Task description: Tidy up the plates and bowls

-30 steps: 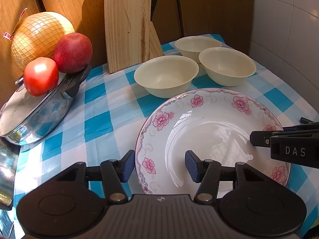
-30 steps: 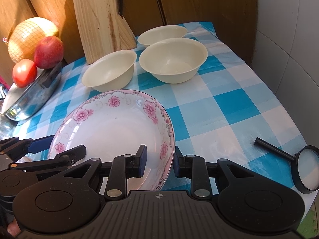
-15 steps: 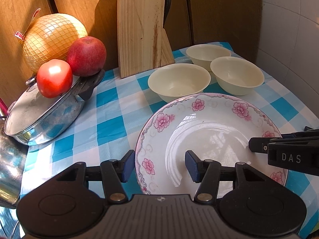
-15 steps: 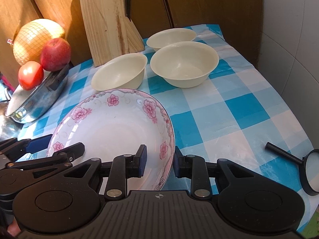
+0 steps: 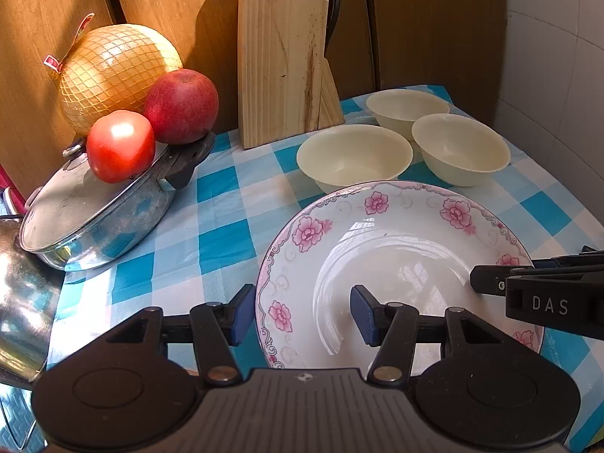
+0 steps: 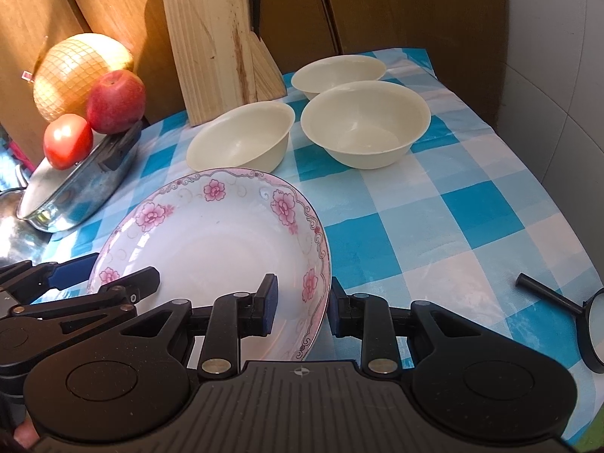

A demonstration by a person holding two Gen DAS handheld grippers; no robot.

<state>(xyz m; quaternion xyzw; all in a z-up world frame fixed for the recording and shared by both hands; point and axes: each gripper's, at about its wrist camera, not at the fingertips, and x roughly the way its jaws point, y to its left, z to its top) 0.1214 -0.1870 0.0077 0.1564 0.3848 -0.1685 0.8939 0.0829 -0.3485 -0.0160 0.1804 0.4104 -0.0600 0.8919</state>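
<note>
A white plate with pink flowers [image 5: 400, 249] is held above the checked tablecloth. My left gripper [image 5: 298, 313] straddles its left rim, one finger outside and one inside, with a gap around the rim. My right gripper [image 6: 302, 302] is closed on the plate's [image 6: 211, 234] right rim. Three cream bowls stand behind: a near left one [image 5: 353, 156], a right one [image 5: 460, 147] and a far one [image 5: 407, 107]. They also show in the right wrist view: left bowl [image 6: 241, 137], right bowl [image 6: 366, 122], far bowl [image 6: 339, 71].
A wooden knife block [image 5: 283, 71] stands at the back. A steel pot [image 5: 98, 207] on the left carries a tomato [image 5: 120, 145], an apple [image 5: 181, 105] and a netted pomelo [image 5: 117, 71]. A magnifying glass [image 6: 589, 321] lies at the right. A tiled wall [image 6: 558, 56] bounds the right side.
Both grippers and the plate have pulled back and risen. The bowls, knife block and pot now sit farther off in both views. The grips look unchanged.
</note>
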